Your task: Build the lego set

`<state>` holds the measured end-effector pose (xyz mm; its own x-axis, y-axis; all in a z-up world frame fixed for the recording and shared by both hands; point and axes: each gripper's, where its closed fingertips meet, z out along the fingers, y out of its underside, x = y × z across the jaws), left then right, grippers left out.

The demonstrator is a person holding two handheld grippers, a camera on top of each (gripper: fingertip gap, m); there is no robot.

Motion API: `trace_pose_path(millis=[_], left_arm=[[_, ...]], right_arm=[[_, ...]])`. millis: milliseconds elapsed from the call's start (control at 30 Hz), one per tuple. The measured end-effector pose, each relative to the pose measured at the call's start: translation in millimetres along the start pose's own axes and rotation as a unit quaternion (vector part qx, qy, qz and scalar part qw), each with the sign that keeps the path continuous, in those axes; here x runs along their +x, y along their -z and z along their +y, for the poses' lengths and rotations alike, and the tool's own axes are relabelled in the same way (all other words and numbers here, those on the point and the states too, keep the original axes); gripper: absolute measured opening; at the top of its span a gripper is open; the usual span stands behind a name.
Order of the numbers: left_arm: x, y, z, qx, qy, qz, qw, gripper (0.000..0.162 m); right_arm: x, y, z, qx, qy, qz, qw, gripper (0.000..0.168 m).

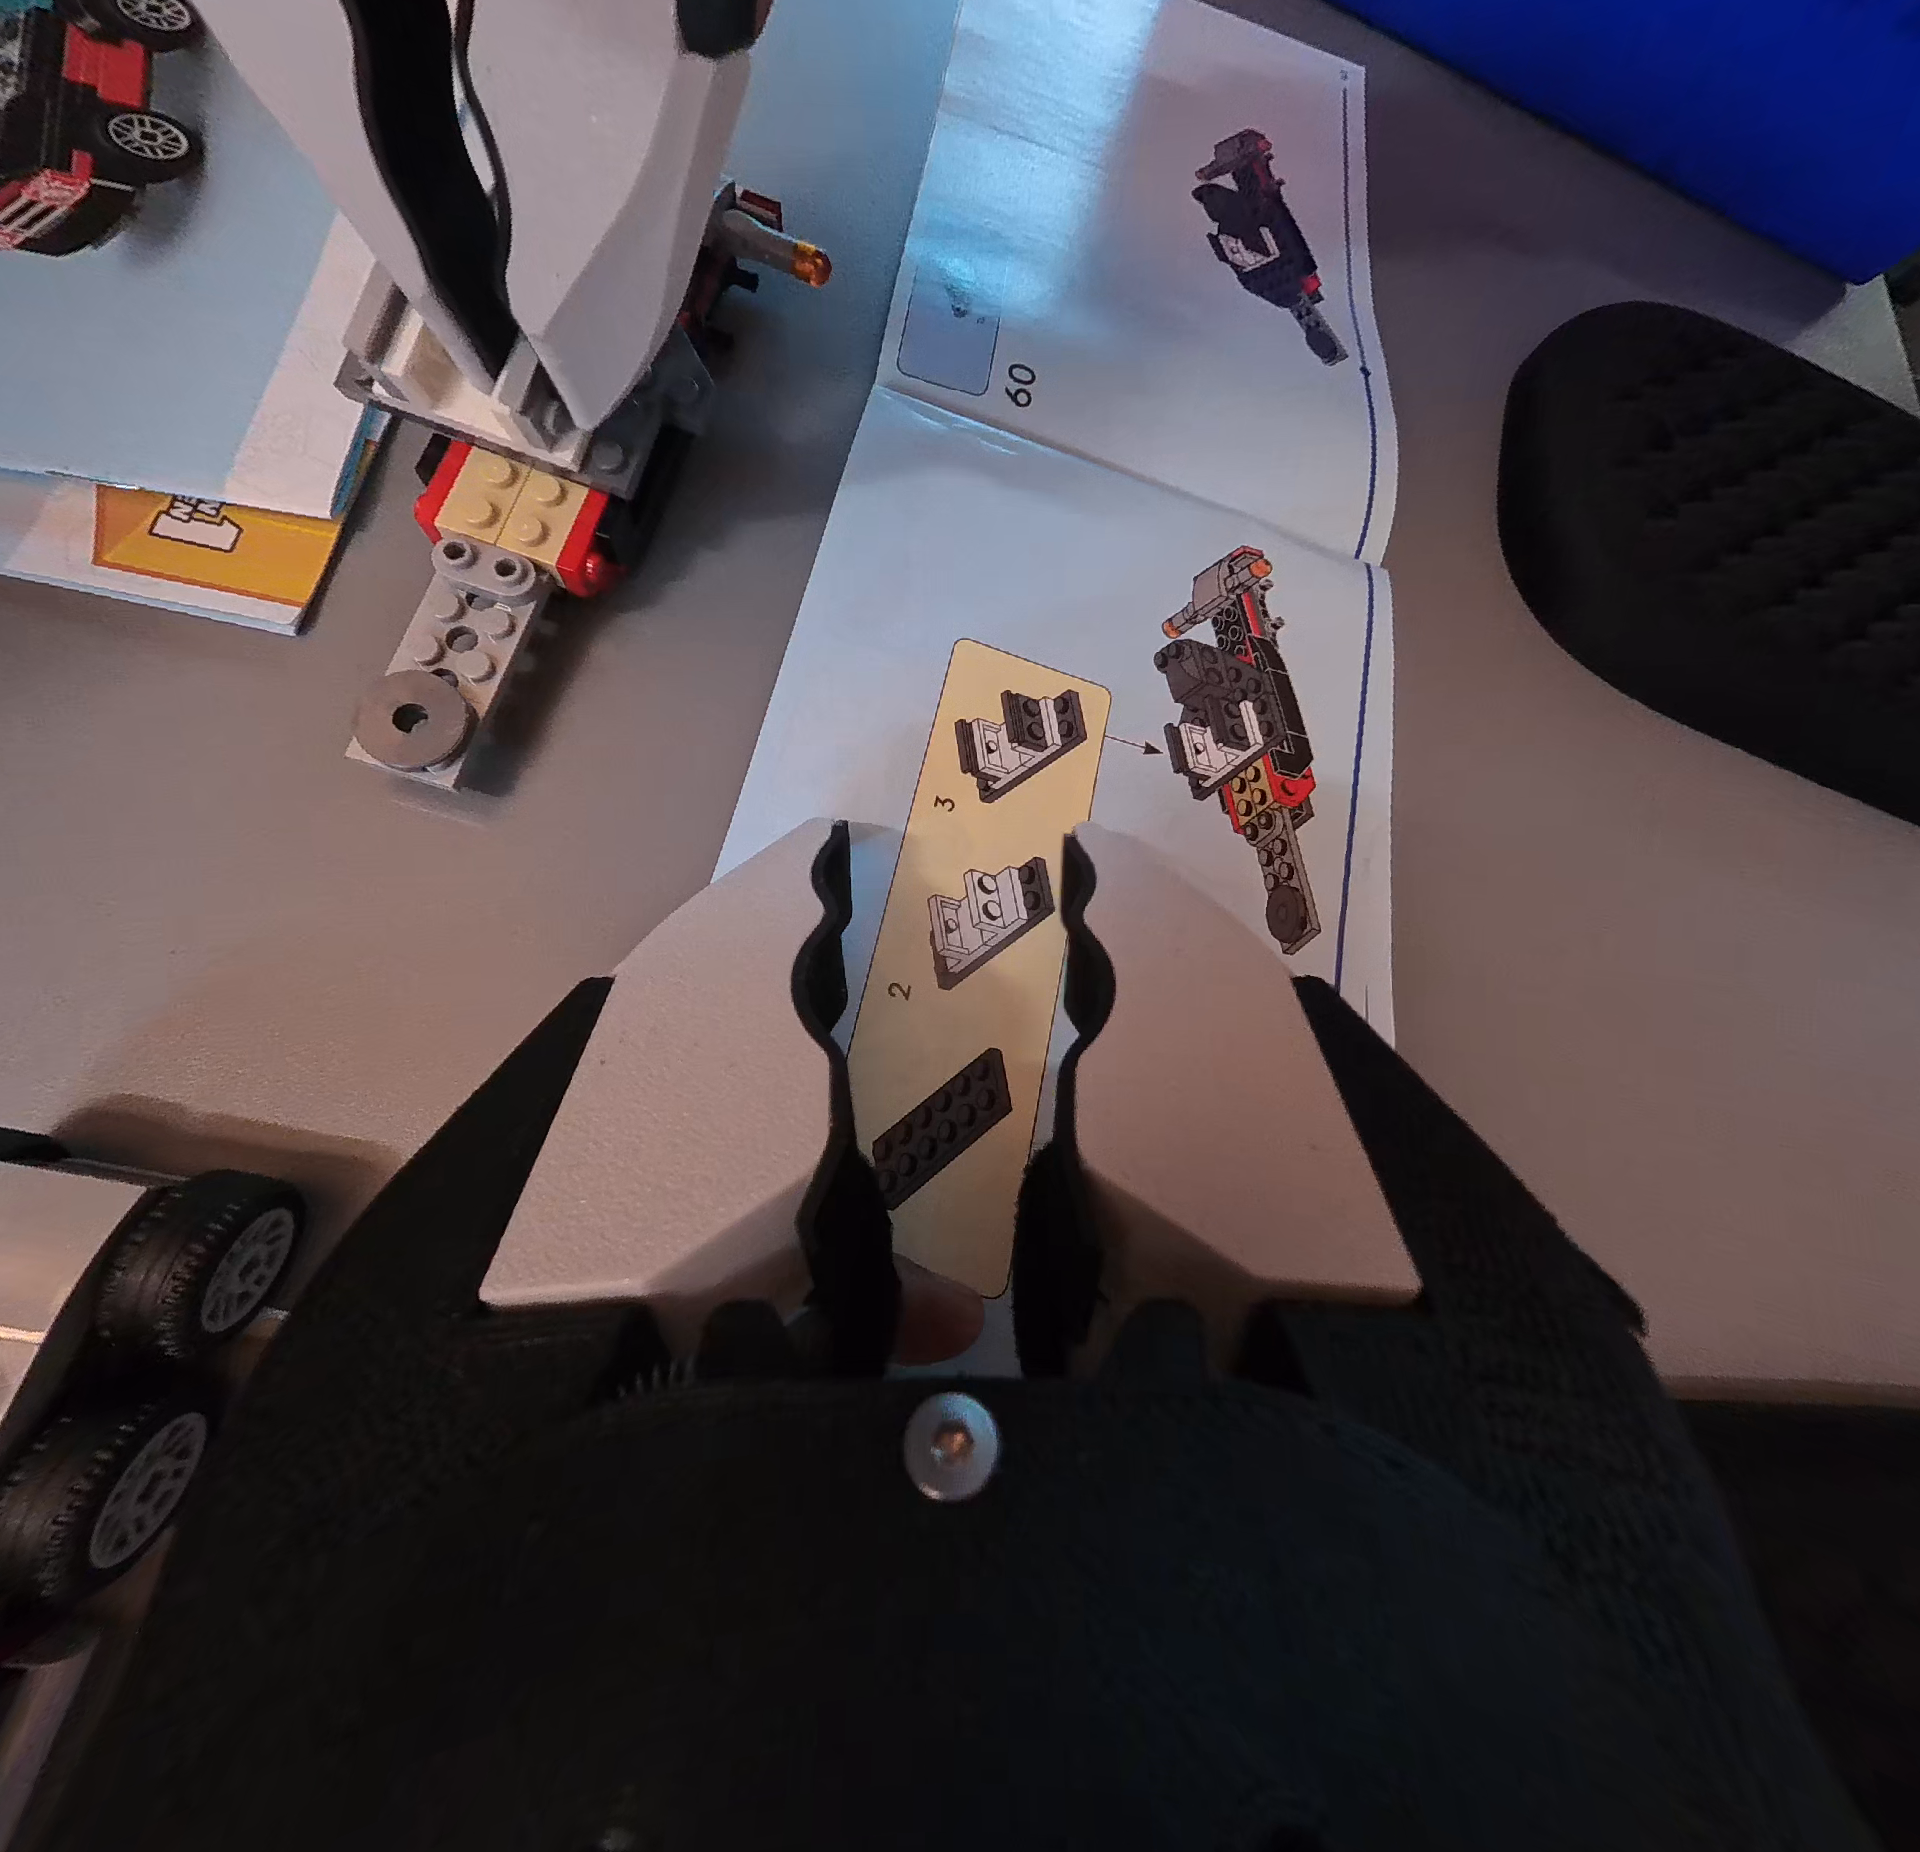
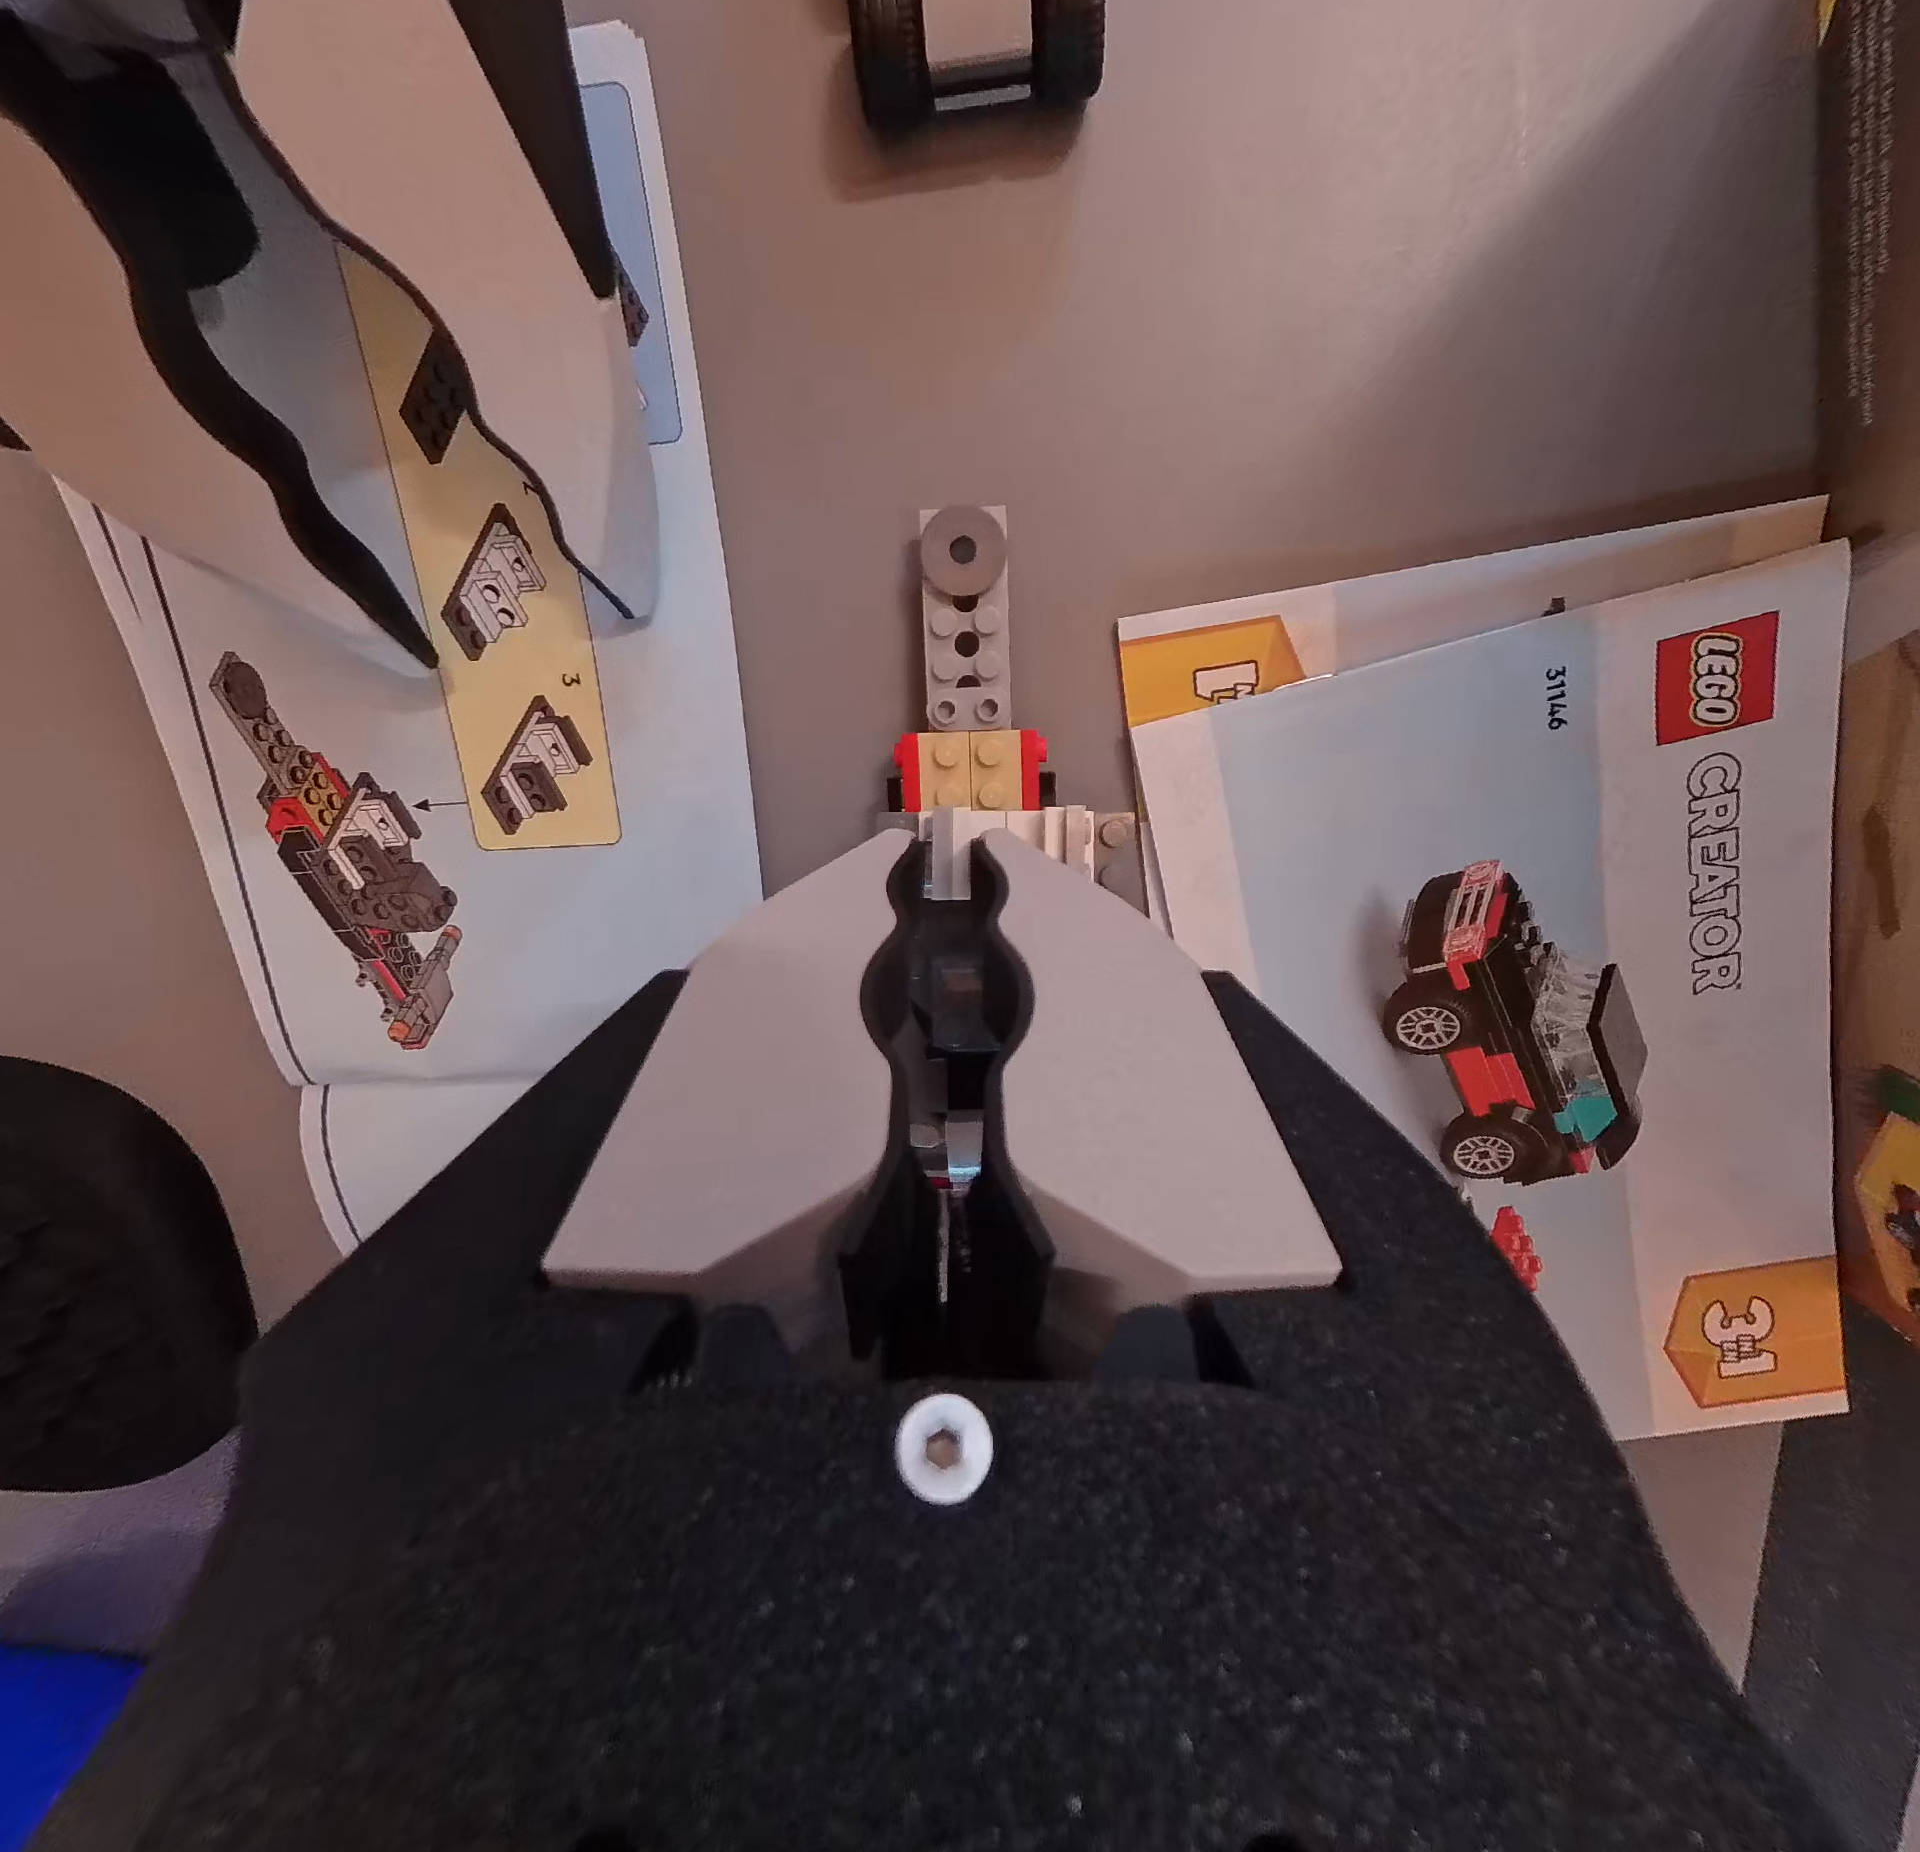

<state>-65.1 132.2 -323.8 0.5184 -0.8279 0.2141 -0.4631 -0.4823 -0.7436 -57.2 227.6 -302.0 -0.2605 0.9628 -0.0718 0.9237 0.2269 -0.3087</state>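
Right claw (image 2: 951,846) clamps white bracket onto half-built lego model (image 2: 966,753) on table (image 2: 1351,296) | left claw (image 1: 956,846) hovers open, empty, over instruction booklet (image 1: 1143,514) | wheels (image 2: 977,26) unfitted, much left

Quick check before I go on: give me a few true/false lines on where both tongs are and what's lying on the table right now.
1. The right tongs are closed on a light grey piece of the lego model. True.
2. The left tongs grip a black plate. False: they are open and empty, hovering over the open instruction booklet.
3. The model's long grey plate ends in a round grey disc. True.
4. A pair of black wheels is already fitted to the model. False: they lie apart from it on the table.
5. A closed booklet with a car on its cover lies beside the model. True.
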Motion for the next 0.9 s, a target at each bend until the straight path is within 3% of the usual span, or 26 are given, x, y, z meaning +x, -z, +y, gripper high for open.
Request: trace_pose_path(millis=[133, 267, 367, 467, 733, 900], left_arm=[[0.1, 5.8, -6.2, 0.013, -0.016, -0.001, 1.0, 0.04], [-21.3, 24.8, -47.1, 0.074, -0.049, -0.071, 0.994, 0.054], [-50.3, 21.6, -56.3, 0.043, -0.097, -0.123, 0.987, 0.07], [-68.1, 1.5, -48.4, -0.006, -0.119, -0.122, 0.985, 0.072], [-69.8, -23.6, -35.2, -0.047, -0.134, -0.089, 0.986, 0.043], [-69.2, -26.0, -34.8, -0.05, -0.117, -0.097, 0.987, 0.036]], right_arm=[[-1.5, 0.4, 1.0, 0.004, 0.01, 0.001, 1.0, 0.008], [-1.1, 0.3, 2.5, 0.01, 0.011, -0.001, 1.0, 0.008], [-0.4, 0.2, 2.9, 0.019, 0.011, -0.001, 1.0, 0.008], [0.6, 1.0, 3.4, 0.03, 0.012, 0.001, 0.999, 0.008], [0.8, 1.0, 5.9, 0.048, 0.02, 0.0, 0.999, 0.008], [-1.0, 0.9, 6.1, 0.053, 0.024, 0.01, 0.998, 0.008]])
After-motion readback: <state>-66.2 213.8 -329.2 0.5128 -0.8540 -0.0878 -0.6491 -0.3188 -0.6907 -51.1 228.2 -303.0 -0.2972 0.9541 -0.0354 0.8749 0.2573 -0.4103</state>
